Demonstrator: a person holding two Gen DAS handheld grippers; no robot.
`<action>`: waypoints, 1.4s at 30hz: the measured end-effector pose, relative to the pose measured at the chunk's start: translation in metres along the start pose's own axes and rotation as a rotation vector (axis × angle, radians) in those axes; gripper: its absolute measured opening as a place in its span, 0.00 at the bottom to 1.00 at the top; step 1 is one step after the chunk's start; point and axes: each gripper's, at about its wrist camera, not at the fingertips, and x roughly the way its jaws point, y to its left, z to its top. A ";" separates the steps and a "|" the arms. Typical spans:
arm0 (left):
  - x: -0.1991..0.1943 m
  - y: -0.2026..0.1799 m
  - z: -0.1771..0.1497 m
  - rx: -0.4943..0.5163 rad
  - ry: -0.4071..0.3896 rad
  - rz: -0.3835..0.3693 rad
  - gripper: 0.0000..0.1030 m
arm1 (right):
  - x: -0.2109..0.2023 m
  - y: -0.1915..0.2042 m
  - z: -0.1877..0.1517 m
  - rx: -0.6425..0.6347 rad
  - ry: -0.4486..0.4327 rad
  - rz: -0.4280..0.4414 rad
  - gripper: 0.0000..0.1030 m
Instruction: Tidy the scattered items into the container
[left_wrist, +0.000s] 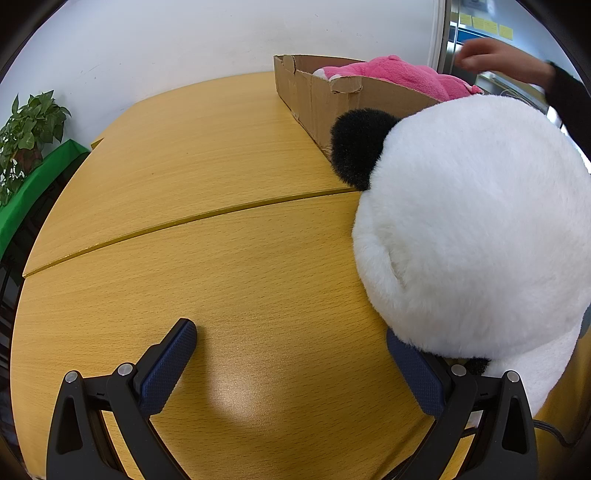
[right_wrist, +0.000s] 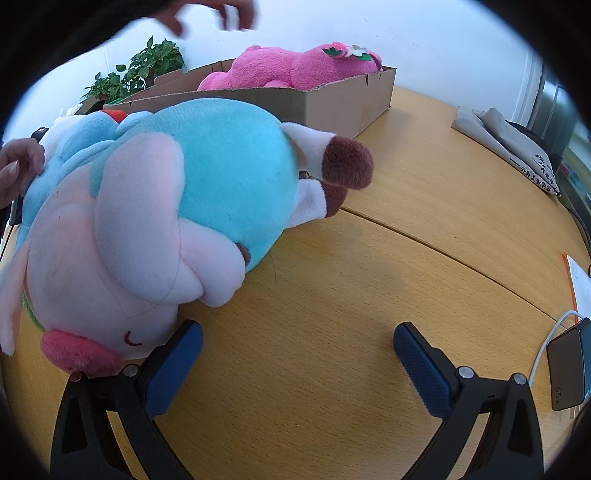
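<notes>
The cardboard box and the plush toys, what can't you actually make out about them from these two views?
- Cardboard box floor: hidden in both views by its walls and the pink plush inside.
- Panda plush: left wrist view shows only its back; the face is turned away and the body is cut off by the right edge.
- Blue and pink plush: right wrist view, its left side runs out of frame.
- Hand above the box: motion-blurred in both views.

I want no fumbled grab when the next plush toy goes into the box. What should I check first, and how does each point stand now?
1. Left gripper open: ok.
2. Right gripper open: ok.
3. Panda plush between the left gripper's fingers: not ok, it lies to their right.
4. Blue and pink plush between the right gripper's fingers: not ok.
5. Room in cardboard box beside pink plush: cannot tell.
</notes>
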 end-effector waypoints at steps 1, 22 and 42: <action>0.000 0.000 0.000 0.000 0.000 0.000 1.00 | 0.000 0.000 0.000 0.000 0.000 0.000 1.00; 0.003 0.001 0.001 0.001 0.000 -0.001 1.00 | 0.001 -0.002 0.000 0.000 0.001 -0.001 1.00; 0.001 0.000 0.000 0.000 0.001 -0.002 1.00 | 0.000 -0.001 -0.001 0.000 0.001 -0.001 1.00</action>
